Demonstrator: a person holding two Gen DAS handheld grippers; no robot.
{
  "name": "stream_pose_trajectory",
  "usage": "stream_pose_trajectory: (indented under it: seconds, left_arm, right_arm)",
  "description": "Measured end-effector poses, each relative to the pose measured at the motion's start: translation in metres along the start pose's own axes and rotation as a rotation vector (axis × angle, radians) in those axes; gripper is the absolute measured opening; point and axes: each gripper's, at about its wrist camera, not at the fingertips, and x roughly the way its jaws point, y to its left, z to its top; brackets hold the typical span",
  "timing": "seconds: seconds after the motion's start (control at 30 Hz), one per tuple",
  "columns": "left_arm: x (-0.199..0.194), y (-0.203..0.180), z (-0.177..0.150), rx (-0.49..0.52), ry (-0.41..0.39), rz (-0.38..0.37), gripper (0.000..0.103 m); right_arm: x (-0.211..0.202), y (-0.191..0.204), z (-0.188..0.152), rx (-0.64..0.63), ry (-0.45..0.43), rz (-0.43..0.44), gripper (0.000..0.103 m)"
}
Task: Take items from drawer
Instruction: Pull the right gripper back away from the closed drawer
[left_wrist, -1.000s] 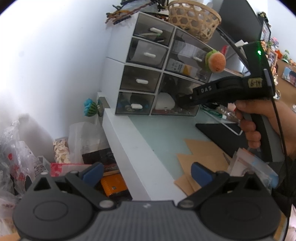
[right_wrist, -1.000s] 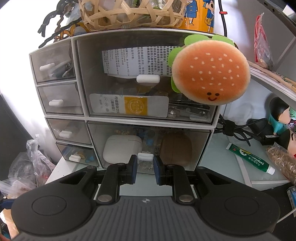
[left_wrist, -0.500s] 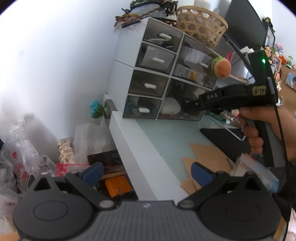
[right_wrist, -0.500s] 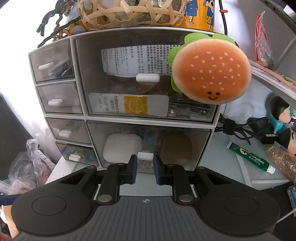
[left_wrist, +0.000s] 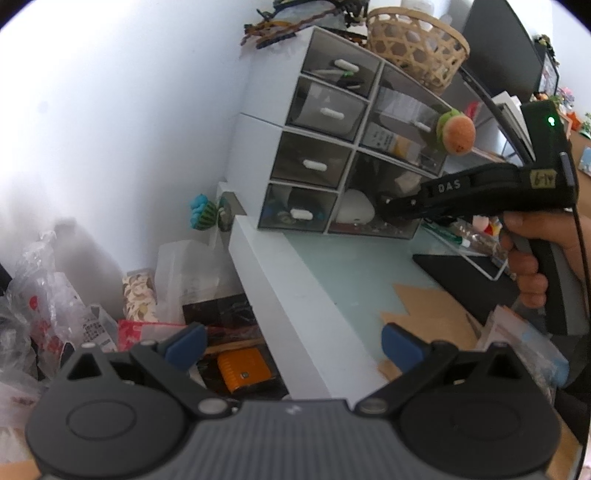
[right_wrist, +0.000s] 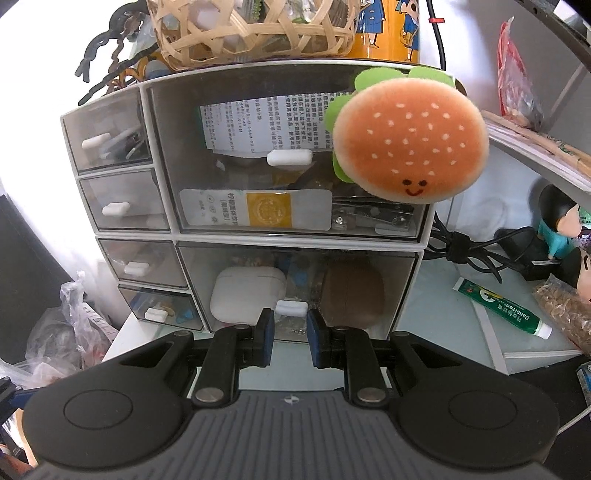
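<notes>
A white drawer cabinet with smoky clear fronts stands at the desk's back left; it also shows in the left wrist view. Its lower large drawer is closed and holds a white case and a brown object. My right gripper has its jaws narrowed to a small gap, just in front of and below that drawer's white handle, not gripping it. My left gripper is open and empty, held back over the desk's left edge.
A burger plush hangs in front of the upper large drawer. A woven basket sits on the cabinet. A green tube and cables lie to the right. Bags and boxes clutter the floor left of the desk.
My left gripper has drawn back and tilted, so the cabinet looks smaller and farther right. My right gripper has stayed at the lower drawer's handle.
</notes>
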Motion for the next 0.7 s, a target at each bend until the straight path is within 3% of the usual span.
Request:
stream_pose_trajectory:
  seconds: [0.6, 0.7]
  left_arm:
    - [-0.015, -0.008, 0.004, 0.008, -0.024, -0.016, 0.103]
    - [-0.018, -0.015, 0.004, 0.031, -0.025, -0.016, 0.103]
  right_arm:
    - [-0.041, 0.005, -0.009, -0.02, -0.018, 0.008, 0.024]
    - [-0.053, 0.002, -0.012, -0.012, -0.028, 0.006, 0.037]
